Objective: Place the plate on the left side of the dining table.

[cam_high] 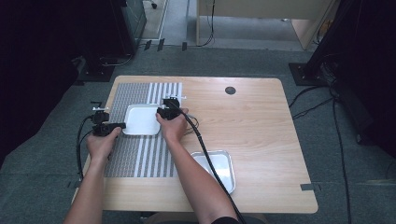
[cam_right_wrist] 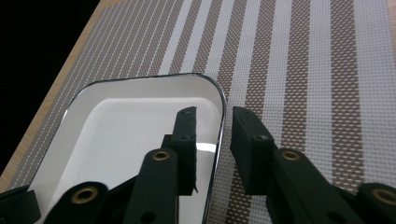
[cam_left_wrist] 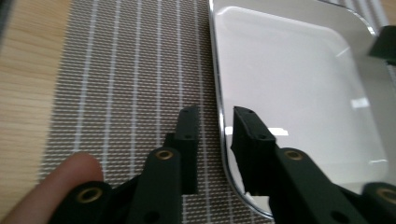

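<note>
A shiny white-metal tray [cam_high: 140,120] lies on a striped brown-and-white placemat [cam_high: 140,158] at the table's left. My left gripper [cam_high: 122,125] is at the tray's left rim. In the left gripper view its jaws [cam_left_wrist: 217,116] straddle the rim of the tray [cam_left_wrist: 289,93] with a small gap on each side, one jaw over the mat [cam_left_wrist: 126,70]. My right gripper [cam_high: 161,112] is at the tray's right rim. In the right gripper view its jaws [cam_right_wrist: 214,114] straddle the edge of the tray [cam_right_wrist: 121,135] in the same way, slightly apart.
A second metal tray [cam_high: 224,165] lies on the bare wood near the front right, under the right forearm and its cable. A dark round grommet [cam_high: 230,90] is set in the table's far side. Cables trail over the floor around the table.
</note>
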{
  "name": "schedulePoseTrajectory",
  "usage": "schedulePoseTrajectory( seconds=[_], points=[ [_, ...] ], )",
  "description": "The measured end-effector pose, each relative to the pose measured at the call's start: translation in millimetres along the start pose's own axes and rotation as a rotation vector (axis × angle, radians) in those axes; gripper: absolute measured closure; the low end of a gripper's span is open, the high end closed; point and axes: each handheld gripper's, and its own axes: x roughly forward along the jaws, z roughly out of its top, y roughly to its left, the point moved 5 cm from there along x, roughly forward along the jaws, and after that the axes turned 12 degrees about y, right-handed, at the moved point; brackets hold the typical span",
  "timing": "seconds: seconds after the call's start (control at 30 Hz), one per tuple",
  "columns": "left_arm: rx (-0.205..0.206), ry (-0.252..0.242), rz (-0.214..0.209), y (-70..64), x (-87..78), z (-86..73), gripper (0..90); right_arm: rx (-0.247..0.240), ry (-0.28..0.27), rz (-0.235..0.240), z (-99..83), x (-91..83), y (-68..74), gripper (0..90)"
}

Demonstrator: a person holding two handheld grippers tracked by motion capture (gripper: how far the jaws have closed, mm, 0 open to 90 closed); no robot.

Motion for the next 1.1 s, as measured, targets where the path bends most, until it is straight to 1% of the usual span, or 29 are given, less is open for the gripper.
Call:
schedulePoseTrajectory(
  seconds=[0.03,0.07,0.1,0.13,0.17,0.27,0.37,0.4,0.43,0.47,0.5,0.53,0.57,0.6,0.63,0.67,0.7,0.73,0.77,0.8,0.87,0.93,0.97,1.0,1.1],
  points=[
    [0.002,-0.004,0.020,-0.1,-1.6,-0.4,67.9,0.000,0.000,0.000,0.0,0.0,0.0,69.4],
    [0.000,-0.008,0.025,-0.4,-3.1,-0.8,64.1,-0.003,-0.011,0.006,1.3,-3.0,-0.7,68.3],
    [-0.004,-0.011,0.018,-0.2,-4.7,-1.2,61.1,0.005,-0.021,0.023,2.2,-6.8,-0.3,67.4],
    [-0.013,-0.014,0.004,0.2,-6.3,-1.5,59.2,0.005,-0.031,0.028,3.0,-10.3,-0.5,65.9],
    [-0.018,-0.018,-0.003,0.9,-7.8,-1.9,56.9,-0.002,-0.040,0.025,3.4,-13.7,-0.8,64.5],
    [-0.020,-0.052,0.014,0.7,-13.2,-4.3,47.5,-0.030,-0.058,0.018,3.6,-23.8,-1.8,60.8],
    [-0.007,-0.057,0.016,-2.6,-19.7,-7.3,41.6,-0.068,-0.078,0.005,3.3,-34.9,-4.3,56.6],
    [-0.007,-0.053,0.015,-3.4,-21.3,-8.0,38.9,-0.084,-0.079,0.002,2.8,-39.4,-5.5,54.0],
    [-0.015,-0.049,0.017,-4.0,-23.5,-8.5,34.3,-0.092,-0.081,-0.003,2.5,-41.9,-6.6,52.1],
    [-0.024,-0.051,0.012,-4.9,-25.8,-8.9,25.5,-0.101,-0.080,-0.006,1.0,-48.8,-9.2,49.1],
    [-0.027,-0.056,0.002,-5.9,-28.6,-9.6,25.5,-0.101,-0.080,-0.006,1.0,-48.8,-9.2,49.1],
    [-0.035,-0.063,-0.009,-7.9,-31.8,-10.4,23.3,-0.104,-0.080,-0.005,0.3,-52.2,-10.4,47.0],
    [-0.033,-0.067,-0.009,-8.9,-33.7,-10.9,19.4,-0.108,-0.076,-0.014,-0.6,-57.0,-11.8,44.8],
    [-0.031,-0.076,-0.011,-10.9,-36.3,-11.8,17.6,-0.111,-0.076,-0.016,-1.1,-60.0,-12.4,44.5],
    [-0.019,-0.095,-0.020,-15.1,-41.0,-14.2,14.6,-0.102,-0.081,0.010,-2.3,-70.9,-13.0,41.1],
    [-0.019,-0.095,-0.020,-15.1,-41.0,-14.2,13.4,-0.102,-0.081,0.010,-2.3,-70.9,-13.0,41.1],
    [-0.004,-0.107,-0.025,-17.4,-43.0,-15.7,13.4,-0.100,-0.079,0.010,-2.7,-74.4,-13.9,40.6],
    [0.020,-0.114,-0.033,-21.3,-45.2,-19.0,12.4,-0.092,-0.064,0.010,-4.4,-82.5,-15.9,35.4],
    [0.020,-0.114,-0.033,-21.3,-45.2,-19.0,11.5,-0.089,-0.058,0.014,-5.0,-85.2,-16.3,33.4],
    [0.027,-0.119,-0.041,-23.9,-46.5,-21.3,11.5,-0.089,-0.058,0.014,-5.0,-85.2,-16.3,33.4],
    [0.036,-0.129,-0.054,-26.9,-49.4,-25.0,11.4,-0.091,-0.053,0.018,-6.4,-92.7,-18.4,29.8],
    [0.039,-0.146,-0.061,-29.6,-52.3,-28.2,11.3,-0.127,-0.039,0.007,-8.9,-98.4,-20.7,27.0],
    [0.040,-0.151,-0.066,-30.8,-53.8,-29.9,11.3,-0.137,-0.035,0.022,-10.7,-104.0,-21.6,26.6],
    [0.040,-0.157,-0.072,-32.2,-55.3,-31.5,11.3,-0.137,-0.035,0.022,-10.7,-104.0,-21.6,26.6],
    [0.054,-0.174,-0.067,-36.0,-60.4,-36.7,11.3,-0.170,-0.035,0.033,-13.9,-111.9,-22.8,26.9]
  ],
)
